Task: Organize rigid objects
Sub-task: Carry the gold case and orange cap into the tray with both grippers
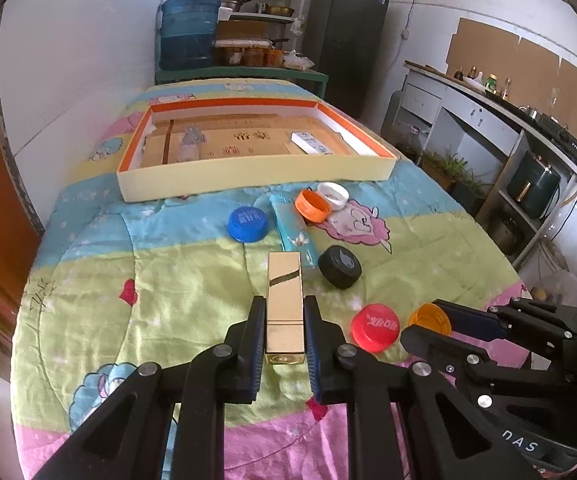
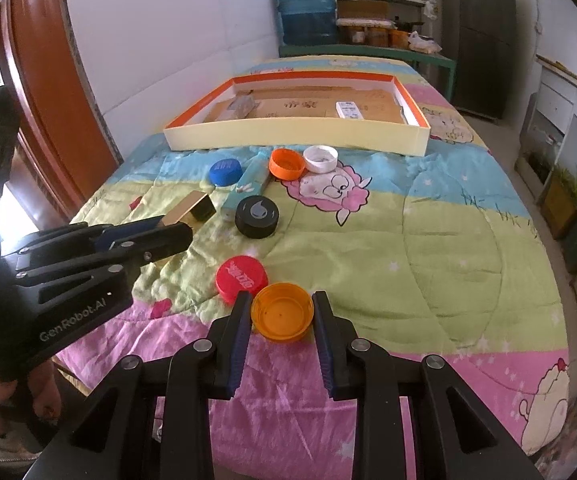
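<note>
A: Left gripper (image 1: 284,312) clamped on the shiny gold rectangular metal case (image 1: 284,300), long axis running straight ahead toward the shallow cream cardboard tray with orange rim (image 1: 248,182) across the quilt.

B: Right gripper (image 2: 281,312) pinches the ribbed amber plastic cap (image 2: 281,317), hollow side up, beside the red cap (image 2: 241,278). Tray well beyond both; left seems marginally nearer.

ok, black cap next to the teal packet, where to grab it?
Grip the black cap across its round side wall, coming from above, jaws straddling its width. It lies flat, top face up, so only the rim gives opposing faces. Set the jaws near-far: the teal packet crowds its left side.
</note>
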